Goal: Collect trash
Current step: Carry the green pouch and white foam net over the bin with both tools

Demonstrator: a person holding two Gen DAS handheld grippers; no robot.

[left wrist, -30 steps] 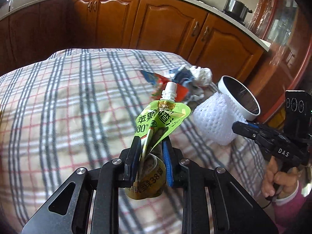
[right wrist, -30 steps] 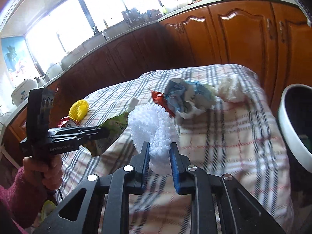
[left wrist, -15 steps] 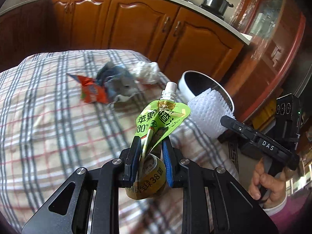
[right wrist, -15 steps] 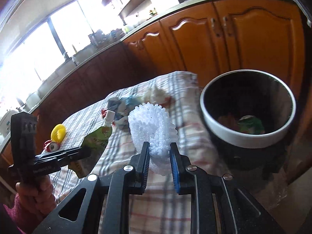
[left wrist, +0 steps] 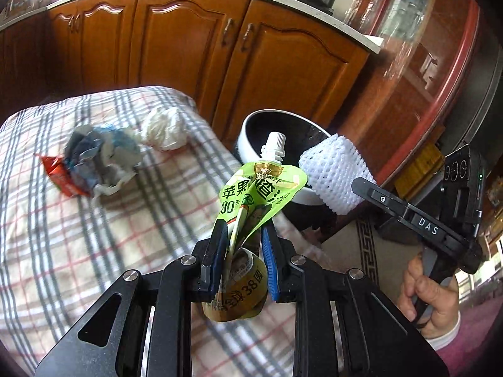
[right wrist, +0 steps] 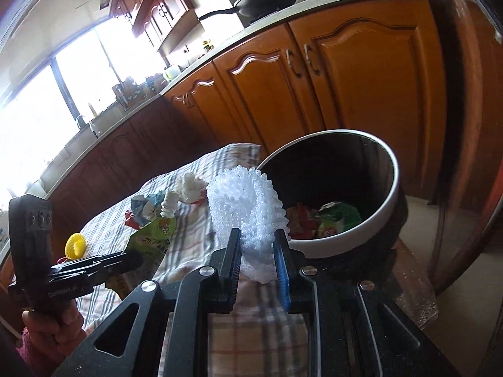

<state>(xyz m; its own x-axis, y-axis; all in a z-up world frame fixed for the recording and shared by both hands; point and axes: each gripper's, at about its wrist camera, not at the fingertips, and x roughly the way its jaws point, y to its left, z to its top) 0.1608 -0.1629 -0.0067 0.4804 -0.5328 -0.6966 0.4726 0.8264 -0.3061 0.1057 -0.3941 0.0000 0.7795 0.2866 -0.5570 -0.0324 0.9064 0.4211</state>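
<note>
A: Where's the trash?
B: The white foam fruit net (right wrist: 246, 207), pinched in the right gripper (right wrist: 257, 262) jaws, hangs at the rim of the round white-rimmed black bin (right wrist: 391, 194).
A: And the other?
B: The left gripper (left wrist: 242, 257) jaws pinch a green spouted juice pouch (left wrist: 257, 194), beside that bin, above the plaid-covered surface (left wrist: 94, 220).

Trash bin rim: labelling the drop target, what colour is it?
White, on a black bin; clearest in the right wrist view.

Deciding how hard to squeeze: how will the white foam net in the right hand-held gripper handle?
The white foam net looks soft: it narrows between the right hand-held gripper pads. Its open mesh suggests it is light and probably unbreakable.
</note>
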